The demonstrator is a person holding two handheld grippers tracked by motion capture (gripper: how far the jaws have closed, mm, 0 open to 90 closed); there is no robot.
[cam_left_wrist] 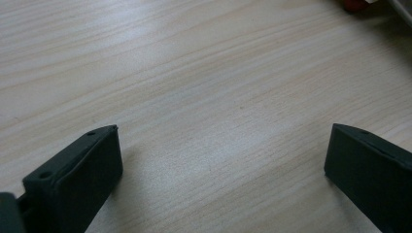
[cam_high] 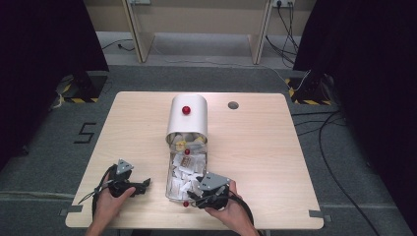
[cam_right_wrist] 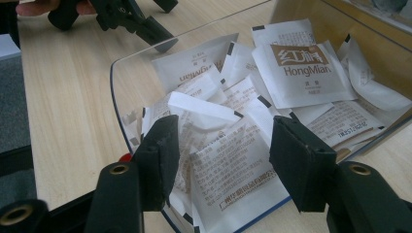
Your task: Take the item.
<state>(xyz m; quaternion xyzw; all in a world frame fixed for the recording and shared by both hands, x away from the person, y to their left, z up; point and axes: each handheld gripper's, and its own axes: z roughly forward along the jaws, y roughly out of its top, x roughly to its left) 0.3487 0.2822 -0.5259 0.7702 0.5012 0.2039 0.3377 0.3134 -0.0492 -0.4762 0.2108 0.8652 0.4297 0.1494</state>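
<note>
The table (cam_high: 255, 147) carries 1 clear tray (cam_high: 171, 194) at lower centre of the high view, filled with white sachets (cam_high: 183, 172); their count cannot be fixed from the pictures. 1 white cylindrical cover (cam_high: 188, 118) lies just above the tray, its open mouth facing the tray and holding more items too small to identify. 3 red knobs (cam_high: 186, 109) are visible in the high view: 1 on the cover, 1 between cover and tray, 1 at the tray's lower edge. 1 round grey grommet (cam_high: 233, 105) sits to the upper right of the cover.

2 grippers are present. The left gripper (cam_high: 145, 184), at lower left of the high view, rests on bare wood, well apart from the tray. In the left gripper view its 2 jaws stand wide apart with nothing between them (cam_left_wrist: 221, 160).

The right gripper (cam_right_wrist: 221, 155) is at the tray's lower right corner in the high view (cam_high: 194, 196). In the right gripper view its 2 jaws straddle a printed sachet (cam_right_wrist: 233, 177) at the tray's near edge; the pads are not yet pressing on it.

Legible print appears in the right gripper view: 1 sachet (cam_right_wrist: 301, 73) at upper right reads "HongMian" under a brown label with Chinese characters. The lower sachets carry fine Chinese text, too small to read. The same view shows the left gripper at upper left (cam_right_wrist: 160, 34).
</note>
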